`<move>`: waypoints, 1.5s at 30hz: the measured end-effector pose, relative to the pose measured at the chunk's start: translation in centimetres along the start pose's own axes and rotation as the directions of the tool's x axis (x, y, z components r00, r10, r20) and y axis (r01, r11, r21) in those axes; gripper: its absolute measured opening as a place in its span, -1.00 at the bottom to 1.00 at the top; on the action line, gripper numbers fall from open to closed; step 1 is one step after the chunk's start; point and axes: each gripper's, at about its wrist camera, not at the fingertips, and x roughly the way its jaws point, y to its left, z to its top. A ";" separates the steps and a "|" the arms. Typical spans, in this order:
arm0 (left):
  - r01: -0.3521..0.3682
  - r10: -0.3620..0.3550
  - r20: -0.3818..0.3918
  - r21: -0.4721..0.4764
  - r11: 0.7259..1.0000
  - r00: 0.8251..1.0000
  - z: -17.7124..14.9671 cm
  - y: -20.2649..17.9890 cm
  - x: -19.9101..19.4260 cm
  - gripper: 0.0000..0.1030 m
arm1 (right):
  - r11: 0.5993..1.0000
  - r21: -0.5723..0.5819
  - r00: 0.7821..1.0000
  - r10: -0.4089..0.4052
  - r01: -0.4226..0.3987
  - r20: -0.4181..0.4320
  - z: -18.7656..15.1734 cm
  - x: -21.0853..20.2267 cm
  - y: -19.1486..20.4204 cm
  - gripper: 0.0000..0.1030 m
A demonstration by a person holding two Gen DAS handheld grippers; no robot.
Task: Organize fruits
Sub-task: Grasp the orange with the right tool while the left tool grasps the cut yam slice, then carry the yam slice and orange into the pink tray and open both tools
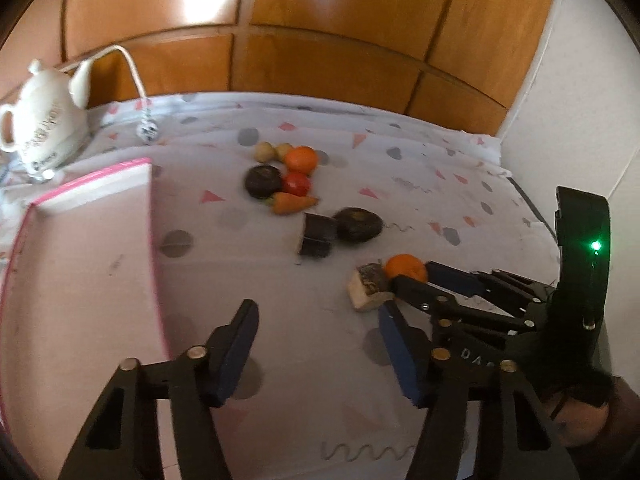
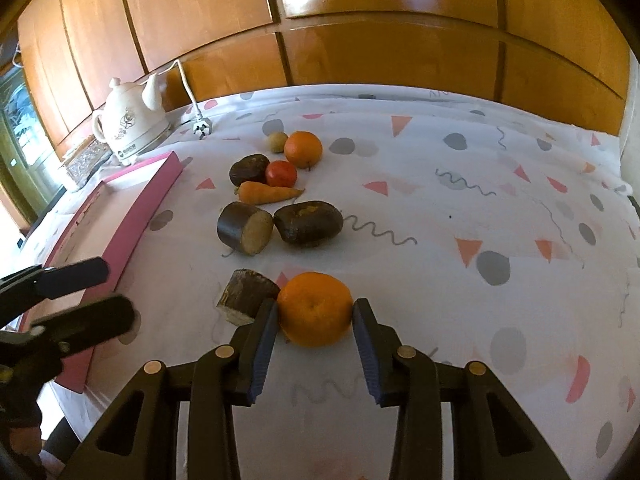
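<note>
- Two pads of the right gripper (image 2: 315, 320) are set on either side of the near orange (image 2: 315, 309), low in the middle of the right wrist picture. Both pads look to be touching its skin, so it is pinched, or nearly so.
- This orange is round, bumpy and a little shiny. It is judged to be light and firm but a bit squashy, so a soft squeeze across its widest part should do. A hard squeeze could bruise it, and it may roll if let go.
- Just to its left, touching or almost touching, a cut brown chunk (image 2: 248, 296) is seen, rough and dark outside, pale on the cut face.
- At the lower left, the left gripper (image 1: 316, 352) is held spread wide with nothing in it, next to the pink tray (image 2: 132, 216), which is flat with a low, stiff wall.
- Higher up, two more dark brown lumps (image 2: 276, 226) lie side by side on the soft spotted cloth (image 2: 460, 184).
- Further up, a smooth carrot (image 2: 269, 194), a shiny red tomato (image 2: 281, 173) and a second orange (image 2: 303, 149) are bunched together.
- At the far upper left, a hard white kettle (image 2: 130, 124) stands by the wooden wall.
</note>
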 end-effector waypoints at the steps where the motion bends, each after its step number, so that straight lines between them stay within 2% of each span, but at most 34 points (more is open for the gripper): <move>1: 0.007 -0.007 -0.009 0.000 1.000 1.000 0.1 -0.2 0.3 0.15 | 1.000 -0.006 1.000 0.001 -0.001 0.002 0.0 0.0 0.0 -0.28; 3: 0.018 -0.018 -0.024 0.001 1.000 1.000 0.3 -0.5 1.0 0.14 | 1.000 -0.012 1.000 -0.017 0.017 0.010 -0.2 -0.2 -0.2 -0.31; 8: 0.037 -0.036 -0.058 0.015 0.999 0.998 0.8 -1.7 2.8 0.13 | 0.992 0.021 0.991 -0.129 0.128 0.034 -0.7 -1.0 -2.0 -0.31; 17: 0.092 -0.090 -0.098 0.014 0.996 0.991 1.8 -3.9 5.3 0.09 | 0.984 0.023 0.982 -0.176 0.175 0.065 -1.1 -1.5 -3.7 -0.31; 21: 0.113 -0.109 -0.113 0.032 0.993 0.988 1.9 -4.9 6.1 0.02 | 0.974 0.042 0.972 -0.226 0.223 0.067 -1.4 -1.7 -4.9 -0.31; 27: 0.132 -0.125 -0.150 0.037 0.991 0.981 1.8 -5.8 7.7 -0.10 | 0.976 0.042 0.974 -0.216 0.214 0.070 -1.4 -1.7 -5.5 -0.30; 30: 0.127 -0.120 -0.160 0.034 0.991 0.980 1.7 -5.8 8.4 -0.34 | 0.978 0.047 0.976 -0.205 0.202 0.072 -1.5 -1.8 -5.8 -0.30; 35: 0.140 -0.135 -0.142 0.025 0.990 0.981 1.4 -5.5 7.9 -0.35 | 0.978 0.045 0.976 -0.207 0.204 0.069 -1.5 -1.8 -5.7 -0.29; 40: 0.111 -0.108 -0.091 0.035 0.993 0.990 1.4 -4.6 5.4 -0.35 | 0.978 0.045 0.977 -0.204 0.202 0.055 -1.2 -1.9 -5.2 -0.31; 45: 0.023 -0.023 -0.023 0.020 1.000 0.999 1.5 -2.1 2.3 -0.35 | 0.985 0.028 0.984 -0.171 0.170 0.051 -1.1 -2.2 -3.8 -0.31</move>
